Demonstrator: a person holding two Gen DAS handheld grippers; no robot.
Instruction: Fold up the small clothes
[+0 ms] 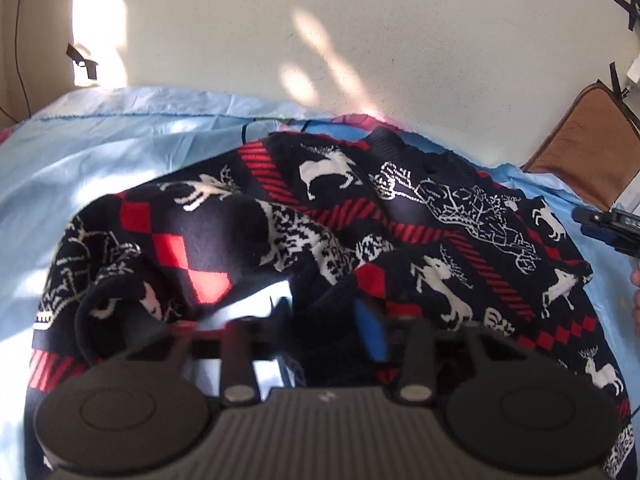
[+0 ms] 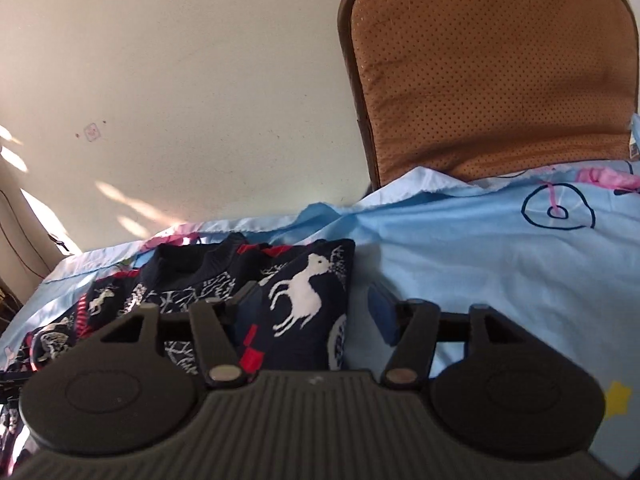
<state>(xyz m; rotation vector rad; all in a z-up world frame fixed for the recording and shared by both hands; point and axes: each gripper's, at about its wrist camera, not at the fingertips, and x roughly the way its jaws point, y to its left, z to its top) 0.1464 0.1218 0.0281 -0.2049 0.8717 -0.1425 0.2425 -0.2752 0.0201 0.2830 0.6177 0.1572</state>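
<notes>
Left gripper [image 1: 328,320] has its jaws pinched on a dark fold of the one reindeer sweater [image 1: 400,216] lying rumpled on the blue sheet [image 1: 100,152], while the right gripper [image 2: 316,312] stands with its two fingers apart, astride the sweater's corner.

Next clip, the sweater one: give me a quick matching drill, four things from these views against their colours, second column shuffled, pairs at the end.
Things:
1. sweater
2. bedsheet
3. chair cushion
4. wall

Colours:
A. orange-brown, dotted
B. light blue with drawings
C. cream
D. dark navy with white reindeer and red diamonds

Pairs: 1-D, 2-B, 3-A, 4-C
</notes>
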